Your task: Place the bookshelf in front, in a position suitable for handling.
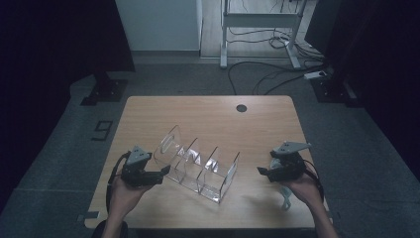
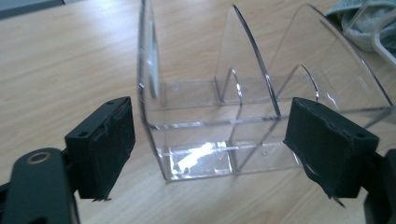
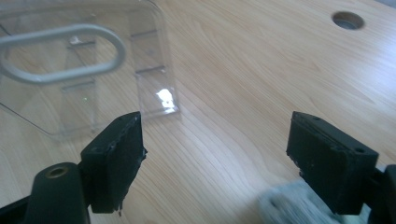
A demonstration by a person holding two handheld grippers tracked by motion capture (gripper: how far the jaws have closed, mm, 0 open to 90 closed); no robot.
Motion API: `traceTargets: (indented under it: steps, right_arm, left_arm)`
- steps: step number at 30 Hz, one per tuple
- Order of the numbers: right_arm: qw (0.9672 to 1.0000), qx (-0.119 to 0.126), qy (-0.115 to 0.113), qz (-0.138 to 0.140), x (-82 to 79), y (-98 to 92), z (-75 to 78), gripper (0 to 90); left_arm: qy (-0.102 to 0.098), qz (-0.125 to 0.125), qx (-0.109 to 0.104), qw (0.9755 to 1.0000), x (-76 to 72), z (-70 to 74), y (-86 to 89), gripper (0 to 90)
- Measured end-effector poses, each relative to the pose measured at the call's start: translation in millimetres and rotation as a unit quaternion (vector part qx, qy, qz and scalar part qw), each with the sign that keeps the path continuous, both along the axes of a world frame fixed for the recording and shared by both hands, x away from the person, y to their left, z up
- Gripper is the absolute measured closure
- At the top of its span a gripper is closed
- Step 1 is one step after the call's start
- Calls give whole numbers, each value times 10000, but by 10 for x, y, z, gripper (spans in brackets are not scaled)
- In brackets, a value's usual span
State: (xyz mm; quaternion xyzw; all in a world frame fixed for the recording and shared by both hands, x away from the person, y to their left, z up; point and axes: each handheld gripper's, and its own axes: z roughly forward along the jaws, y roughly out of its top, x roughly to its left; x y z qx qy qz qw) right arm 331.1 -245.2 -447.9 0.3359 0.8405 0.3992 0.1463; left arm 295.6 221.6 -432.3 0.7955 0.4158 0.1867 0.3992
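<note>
High view: a clear acrylic organiser with upright curved dividers point(image 1: 198, 168) stands on the light wooden table point(image 1: 257, 124), between the two tools. The left tool point(image 1: 166, 172) sits just beside the organiser's near left end, its tips pointing at the end wall; the right tool point(image 1: 261, 171) is well apart from the organiser's other end, tips aimed toward it across bare table.

Left gripper view: the left tool point(image 2: 208, 149) is released, its jaws spread wide. The organiser point(image 2: 243, 107) lies directly ahead, and its near end reaches in between the two black pads point(image 2: 105, 144). The pad on the left stands just beside the clear end wall; whether it touches I cannot tell. The other pad overlaps the organiser's far edge, with no clear pressing seen. Nothing is gripped.

Right gripper view: the right tool point(image 3: 215, 158) is also released, jaws wide, with only wood grain between the pads point(image 3: 116, 156). The organiser point(image 3: 84, 79) sits ahead and to the left of the tool, apart from it. A round cable hole point(image 3: 348, 19) in the table lies far ahead to the right.
</note>
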Motion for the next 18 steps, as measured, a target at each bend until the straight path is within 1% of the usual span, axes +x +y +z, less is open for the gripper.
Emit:
traceTargets:
  steps: [2,7,9,12,14,18]
  right_arm:
    - [10000,19,-13,96,15,69,8,177]
    - [9993,43,-40,369,54,258,18,170]
    - [9989,51,-58,472,70,334,16,169]
    - [9978,180,-9,645,95,431,10,168]
    - [9972,122,-13,741,109,489,12,168]
    - [9960,126,9,890,133,577,21,171]
  left_arm:
    - [61,23,-66,10000,-16,-42,-3,154]
    - [162,8,-68,9998,-15,-118,-10,160]
    - [160,-15,-14,9999,-11,-132,-31,160]
    - [137,-30,65,9999,-7,-150,-75,162]
    - [71,1,201,9998,1,-155,-97,158]
    - [12,65,268,9996,31,-168,-111,159]
